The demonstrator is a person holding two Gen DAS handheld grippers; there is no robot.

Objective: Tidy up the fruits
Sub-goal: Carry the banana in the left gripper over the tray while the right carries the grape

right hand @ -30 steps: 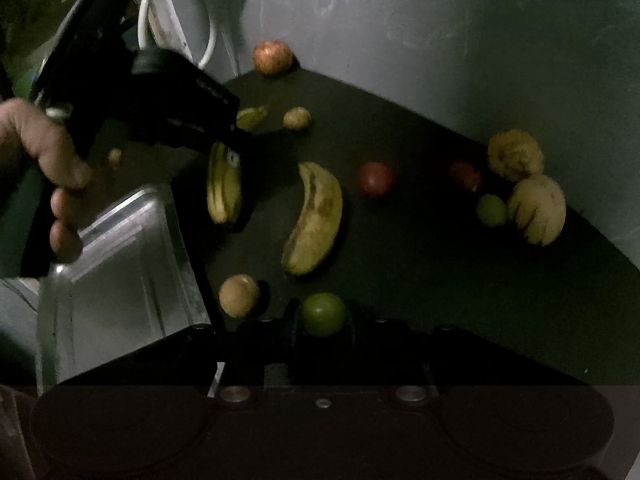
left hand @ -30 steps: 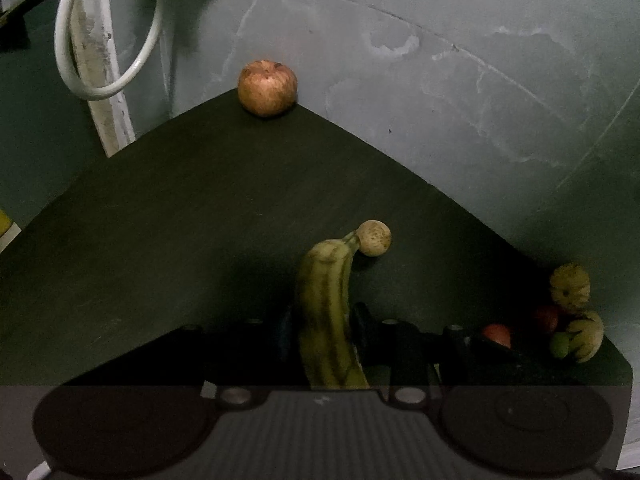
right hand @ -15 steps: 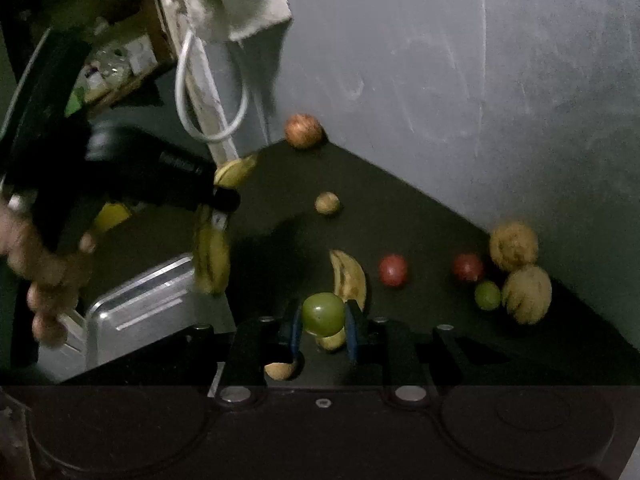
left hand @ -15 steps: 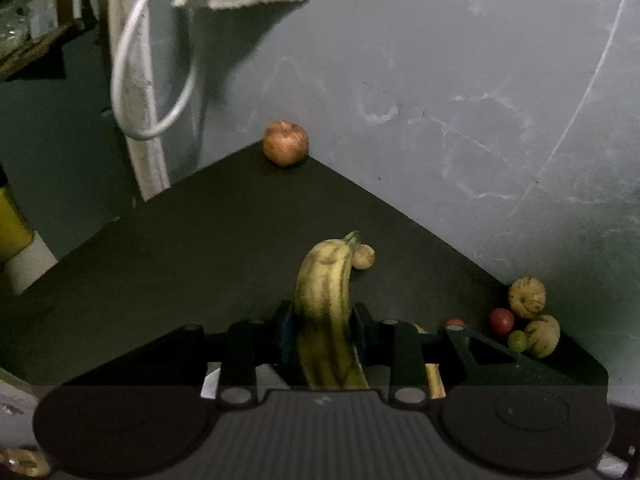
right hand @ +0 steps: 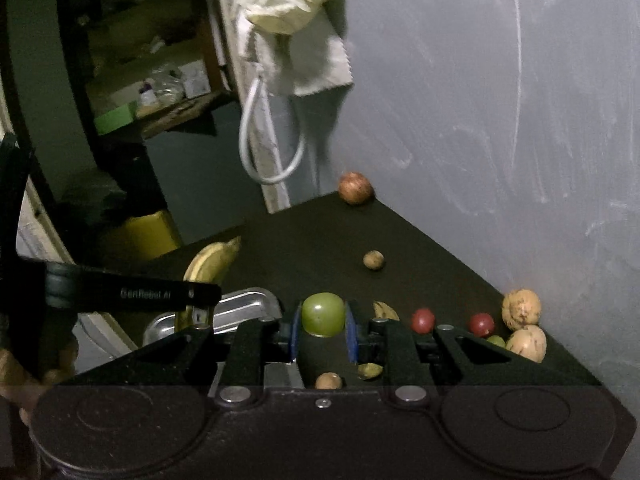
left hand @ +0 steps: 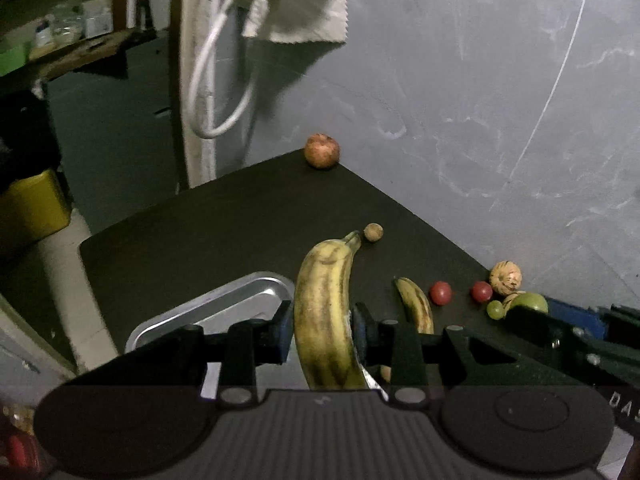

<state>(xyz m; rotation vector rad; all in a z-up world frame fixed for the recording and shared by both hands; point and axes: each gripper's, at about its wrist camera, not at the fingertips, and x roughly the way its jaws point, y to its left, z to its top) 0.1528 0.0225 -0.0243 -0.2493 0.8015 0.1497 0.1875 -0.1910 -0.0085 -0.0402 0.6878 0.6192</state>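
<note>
Nearest us, the left gripper (left hand: 322, 334) has its jaws pinching a spotted banana (left hand: 325, 312) around its middle, held clear above the counter (left hand: 224, 216) — a mid-body hold should keep it from swinging. The right gripper (right hand: 322, 330) has its jaws pinching a green fruit (right hand: 323, 314), also lifted. Just below sits a metal tray (left hand: 224, 304), probably where both loads belong. Beyond, a second banana (left hand: 416, 308), two red fruits and tan ones lie near the wall; a reddish apple (left hand: 322, 151) sits at the far corner edge. The counter's left half is open — room to swing over.
</note>
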